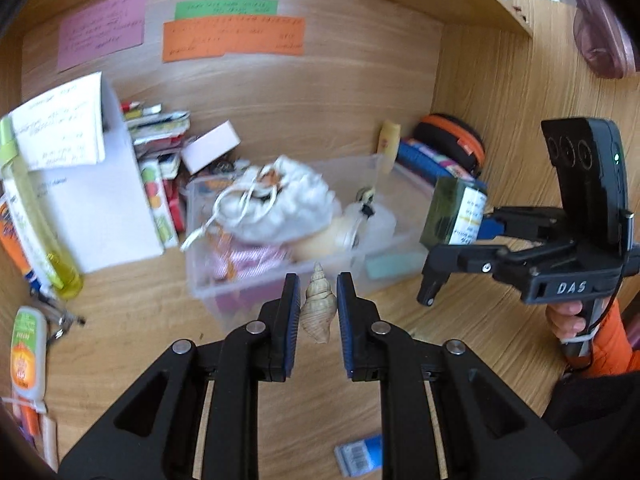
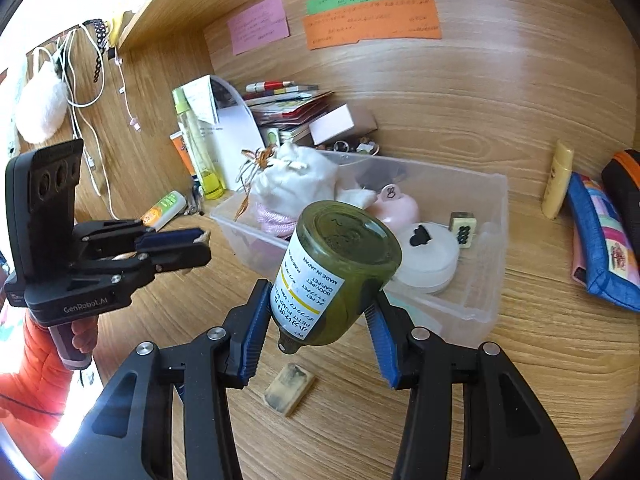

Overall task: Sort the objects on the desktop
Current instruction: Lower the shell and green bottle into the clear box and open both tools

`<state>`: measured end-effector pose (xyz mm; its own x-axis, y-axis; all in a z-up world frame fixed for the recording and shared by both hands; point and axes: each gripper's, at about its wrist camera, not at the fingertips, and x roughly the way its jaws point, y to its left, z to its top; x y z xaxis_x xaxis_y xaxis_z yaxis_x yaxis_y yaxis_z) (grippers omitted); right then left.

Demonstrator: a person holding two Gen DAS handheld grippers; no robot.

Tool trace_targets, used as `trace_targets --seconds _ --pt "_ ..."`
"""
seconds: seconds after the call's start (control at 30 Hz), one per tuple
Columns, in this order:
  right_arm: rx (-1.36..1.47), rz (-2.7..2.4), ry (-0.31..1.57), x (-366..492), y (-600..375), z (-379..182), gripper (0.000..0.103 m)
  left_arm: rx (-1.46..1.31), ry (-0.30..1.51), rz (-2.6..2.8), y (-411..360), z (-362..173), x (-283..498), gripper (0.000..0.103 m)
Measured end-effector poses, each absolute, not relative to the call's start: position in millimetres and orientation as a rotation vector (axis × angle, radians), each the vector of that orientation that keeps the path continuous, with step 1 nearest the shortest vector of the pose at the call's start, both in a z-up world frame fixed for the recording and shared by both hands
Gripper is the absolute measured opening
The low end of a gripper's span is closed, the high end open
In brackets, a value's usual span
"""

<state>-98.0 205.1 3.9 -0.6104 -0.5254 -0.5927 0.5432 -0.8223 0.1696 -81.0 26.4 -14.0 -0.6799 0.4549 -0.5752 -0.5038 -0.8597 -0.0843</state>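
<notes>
My left gripper (image 1: 318, 304) is shut on a beige spiral seashell (image 1: 318, 308), held above the desk just in front of the clear plastic bin (image 1: 200, 284). My right gripper (image 2: 320, 316) is shut on a dark green bottle (image 2: 340, 272) with a white label, its base facing the camera, held near the bin's (image 2: 496, 292) front edge. The right gripper with the bottle (image 1: 456, 216) shows at the right of the left wrist view. The left gripper (image 2: 200, 242) shows at the left of the right wrist view. The bin holds a white drawstring bag (image 1: 280, 200), pink items and a mahjong tile (image 2: 464, 228).
A white box (image 1: 104, 208), a yellow-green bottle (image 1: 36, 216) and stacked books (image 1: 160, 140) stand left of the bin. A blue pouch (image 2: 600, 240) and cream tube (image 2: 556, 180) lie right. An eraser (image 2: 290, 390) and a barcoded blue item (image 1: 360, 456) lie on the desk. Coloured notes (image 2: 372, 20) are on the back wall.
</notes>
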Motion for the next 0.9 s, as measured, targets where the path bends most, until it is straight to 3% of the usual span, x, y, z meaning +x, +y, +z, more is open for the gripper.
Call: trace_targets --seconds 0.6,0.9 --pt "0.858 -2.508 0.064 -135.6 230.6 33.8 0.043 -0.767 0.123 2.375 78.4 7.8 -132.4 0.017" --pt "0.953 -2.593 0.132 -174.7 231.3 20.2 0.043 -0.828 0.127 2.345 94.2 -2.5 -165.7 0.017"
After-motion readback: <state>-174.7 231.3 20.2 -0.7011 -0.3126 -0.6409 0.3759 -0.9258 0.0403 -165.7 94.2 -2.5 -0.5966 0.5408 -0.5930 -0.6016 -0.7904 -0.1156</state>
